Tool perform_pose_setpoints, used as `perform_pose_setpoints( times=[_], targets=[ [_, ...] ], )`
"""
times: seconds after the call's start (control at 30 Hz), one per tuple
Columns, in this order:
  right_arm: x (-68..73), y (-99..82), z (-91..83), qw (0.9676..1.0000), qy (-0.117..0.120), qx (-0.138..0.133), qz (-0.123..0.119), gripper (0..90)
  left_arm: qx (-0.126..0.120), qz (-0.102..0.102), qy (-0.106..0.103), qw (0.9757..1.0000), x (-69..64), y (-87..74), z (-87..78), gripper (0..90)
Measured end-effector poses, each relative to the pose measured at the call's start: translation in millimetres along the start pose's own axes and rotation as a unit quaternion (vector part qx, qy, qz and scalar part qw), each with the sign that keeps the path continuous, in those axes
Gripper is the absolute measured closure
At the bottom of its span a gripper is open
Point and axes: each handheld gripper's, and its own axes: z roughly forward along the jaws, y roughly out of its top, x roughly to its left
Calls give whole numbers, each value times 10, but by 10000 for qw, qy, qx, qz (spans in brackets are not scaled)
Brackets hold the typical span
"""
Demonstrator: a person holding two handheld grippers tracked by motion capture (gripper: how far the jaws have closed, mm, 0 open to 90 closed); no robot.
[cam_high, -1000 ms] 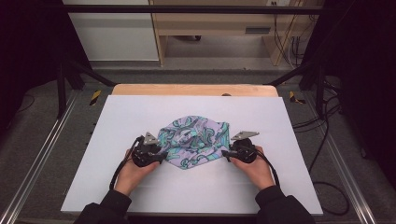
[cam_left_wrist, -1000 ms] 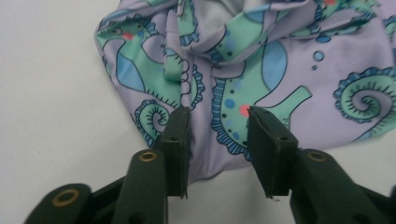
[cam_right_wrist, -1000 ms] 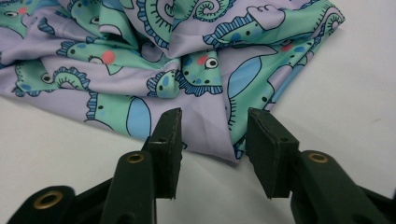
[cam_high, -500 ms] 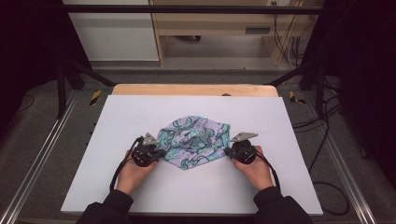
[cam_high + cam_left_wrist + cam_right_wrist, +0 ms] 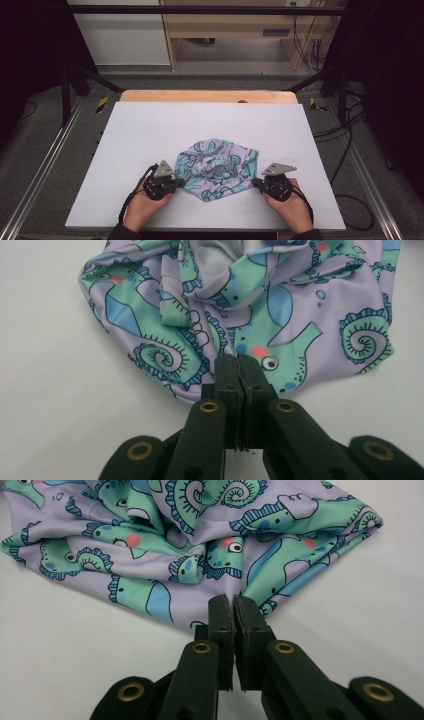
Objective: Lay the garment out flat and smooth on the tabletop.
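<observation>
The left hand-held gripper has its jaws pinched tight on the near left edge of a crumpled seahorse-print cloth, and the right hand-held gripper is clamped the same way on the cloth's near right edge; in each gripper view the fabric edge disappears between the closed black jaws. The cloth lies bunched between the two, spreading away from them toward the middle of the white worktop. No containers stand on it.
</observation>
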Motion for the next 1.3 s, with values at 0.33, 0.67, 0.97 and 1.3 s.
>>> perform_pose_setpoints(
  times=[0.33,0.67,0.97,1.3],
  targets=[
    [151,17,-174,9986,247,-216,-421,595,-577,230,529,9967,-126,-5,-76,603],
    [358,516,-63,9953,376,-392,-801,328,-1318,-98,903,9871,71,10,-142,252],
    [326,947,72,9940,362,-584,-848,234,-1418,-321,877,9855,162,-166,-211,147],
    [408,1068,321,9927,585,-398,-977,65,-1520,-411,956,9829,223,-244,-293,145]
  ],
)
